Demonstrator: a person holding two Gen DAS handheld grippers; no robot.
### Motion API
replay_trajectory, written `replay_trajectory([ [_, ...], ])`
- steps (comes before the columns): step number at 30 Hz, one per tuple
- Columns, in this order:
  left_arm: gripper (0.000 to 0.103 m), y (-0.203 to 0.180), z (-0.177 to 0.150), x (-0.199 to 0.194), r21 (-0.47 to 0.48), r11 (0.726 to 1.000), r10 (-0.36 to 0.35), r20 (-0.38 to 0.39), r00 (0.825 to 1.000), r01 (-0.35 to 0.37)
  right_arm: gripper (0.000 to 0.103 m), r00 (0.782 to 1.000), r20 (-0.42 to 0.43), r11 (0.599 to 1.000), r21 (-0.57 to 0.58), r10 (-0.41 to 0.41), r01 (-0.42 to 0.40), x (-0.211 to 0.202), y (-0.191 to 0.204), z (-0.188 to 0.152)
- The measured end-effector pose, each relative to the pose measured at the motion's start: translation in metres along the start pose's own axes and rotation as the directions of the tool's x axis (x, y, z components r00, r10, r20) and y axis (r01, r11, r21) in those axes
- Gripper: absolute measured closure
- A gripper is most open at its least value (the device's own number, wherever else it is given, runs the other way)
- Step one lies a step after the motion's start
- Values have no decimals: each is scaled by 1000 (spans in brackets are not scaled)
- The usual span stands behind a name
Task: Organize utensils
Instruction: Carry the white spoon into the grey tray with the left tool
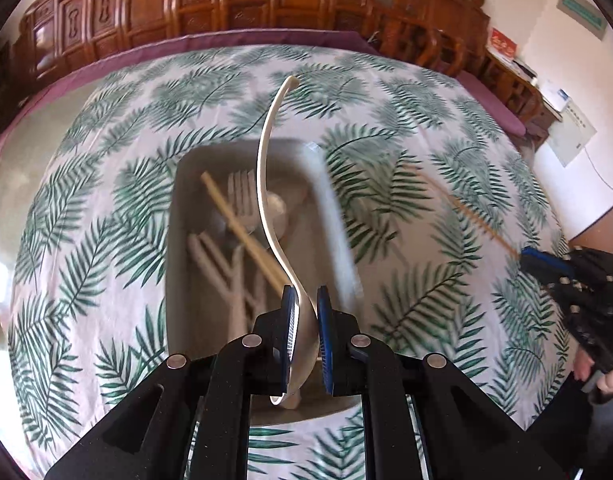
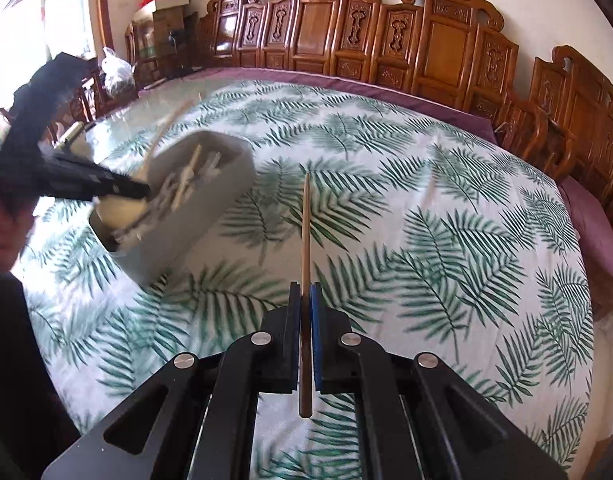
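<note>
Only your left view looks into the tray (image 1: 186,280); your left claw (image 1: 305,308) pinches a spoon (image 1: 266,184), handle pointing away. Your right claw (image 2: 305,300) clamps a chopstick (image 2: 305,232) lengthwise.

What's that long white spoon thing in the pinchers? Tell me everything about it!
The white spoon looks like smooth cream plastic or ceramic, with a long, thin, curvy handle and a rounded bowl. The left gripper pinches it near the bowl, the handle pointing away. It hangs over the grey bin, which already holds forks and a chopstick. In the right wrist view its bowl shows at the bin's near end. Only the blue pads touch it, as far as shows.
</note>
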State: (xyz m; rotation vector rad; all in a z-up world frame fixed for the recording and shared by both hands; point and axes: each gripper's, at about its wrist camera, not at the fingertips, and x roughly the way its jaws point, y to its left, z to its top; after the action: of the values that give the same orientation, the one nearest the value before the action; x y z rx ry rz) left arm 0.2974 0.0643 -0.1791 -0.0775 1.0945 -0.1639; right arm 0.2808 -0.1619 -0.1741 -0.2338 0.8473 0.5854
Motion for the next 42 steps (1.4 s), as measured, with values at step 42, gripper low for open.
replay_trajectory([
  [42,81,90,2,-24,-129,989,90,191,977,-65,97,989,25,983,112,144,-146,49,114,71],
])
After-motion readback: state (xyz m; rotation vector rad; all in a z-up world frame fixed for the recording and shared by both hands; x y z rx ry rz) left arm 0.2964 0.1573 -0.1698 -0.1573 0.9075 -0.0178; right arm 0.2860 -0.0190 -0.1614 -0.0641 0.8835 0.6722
